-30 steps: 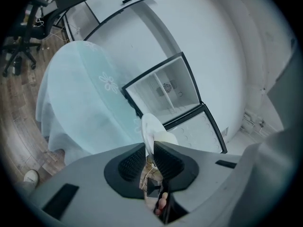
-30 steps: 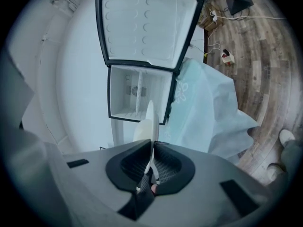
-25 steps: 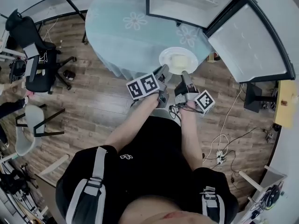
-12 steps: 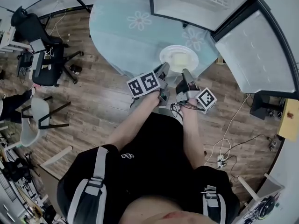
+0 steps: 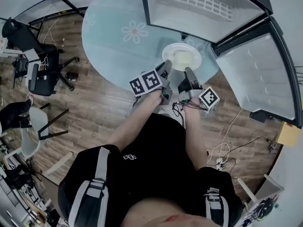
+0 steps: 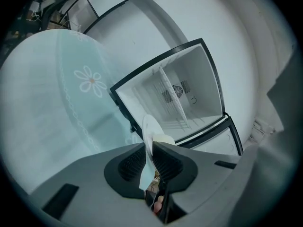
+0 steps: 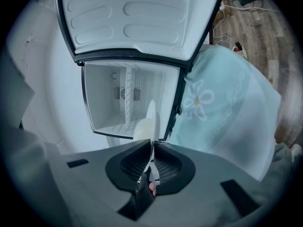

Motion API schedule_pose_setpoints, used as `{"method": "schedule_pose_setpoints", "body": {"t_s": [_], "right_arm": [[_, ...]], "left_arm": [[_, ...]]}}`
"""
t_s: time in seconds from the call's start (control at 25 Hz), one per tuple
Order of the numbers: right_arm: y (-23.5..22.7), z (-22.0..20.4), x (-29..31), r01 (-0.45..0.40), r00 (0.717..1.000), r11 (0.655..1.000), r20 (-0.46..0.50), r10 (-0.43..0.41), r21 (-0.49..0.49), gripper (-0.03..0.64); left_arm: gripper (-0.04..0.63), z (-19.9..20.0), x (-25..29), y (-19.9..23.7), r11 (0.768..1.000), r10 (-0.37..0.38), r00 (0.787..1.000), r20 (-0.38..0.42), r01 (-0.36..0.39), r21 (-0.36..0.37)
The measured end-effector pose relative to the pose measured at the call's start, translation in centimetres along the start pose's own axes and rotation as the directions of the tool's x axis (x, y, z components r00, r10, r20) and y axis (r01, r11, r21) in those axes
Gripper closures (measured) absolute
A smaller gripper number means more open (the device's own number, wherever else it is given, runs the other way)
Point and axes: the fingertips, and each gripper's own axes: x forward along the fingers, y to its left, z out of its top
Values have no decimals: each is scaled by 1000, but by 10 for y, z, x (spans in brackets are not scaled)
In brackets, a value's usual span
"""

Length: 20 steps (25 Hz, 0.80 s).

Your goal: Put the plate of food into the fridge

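At the edge of the round table [image 5: 118,37], draped in a pale flowered cloth, the white plate [image 5: 181,56] sits between both grippers with a pale block of food [image 5: 182,58] on it. The left gripper [image 5: 165,67] has the rim at the plate's 7 o'clock. Its jaws have just been closing, and its pads pinch the thin rim edge-on. The right gripper [image 5: 188,73] takes the rim at 5 o'clock, its pads pressed on it in the same way. The open fridge [image 5: 203,6] stands at the plate's 1 o'clock, its white compartment facing the plate with a shelf [image 6: 169,100] inside. The fridge door [image 5: 258,65] is swung out at 3 o'clock. A black office chair [image 5: 35,56] stands on the wooden floor [image 5: 94,108] at 9 o'clock, well apart.
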Motion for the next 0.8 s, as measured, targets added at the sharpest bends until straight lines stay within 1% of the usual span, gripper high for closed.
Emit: {"method": "schedule_pose_setpoints", "body": {"t_s": [0.16,0.36,0.52,0.6,0.8], "right_arm": [[-3,14,16,22,1000,1000,-8,-22,-15,586],[-4,17,59,71,997,996,-28,-73,-45,580],[5,34,71,84,996,992,-18,-86,-95,583],[9,38,79,82,996,992,-13,-84,-98,583],[3,46,97,104,994,988,-28,-108,-114,583]], "left_arm": [[557,11,20,1,1000,-2,1000,0,2,-24],[555,43,44,17,997,-8,1000,-7,7,-75],[555,54,60,8,996,-33,999,-2,33,-80],[555,60,67,7,995,-42,999,-3,42,-86],[555,71,83,15,994,-34,999,-6,34,-105]]}}
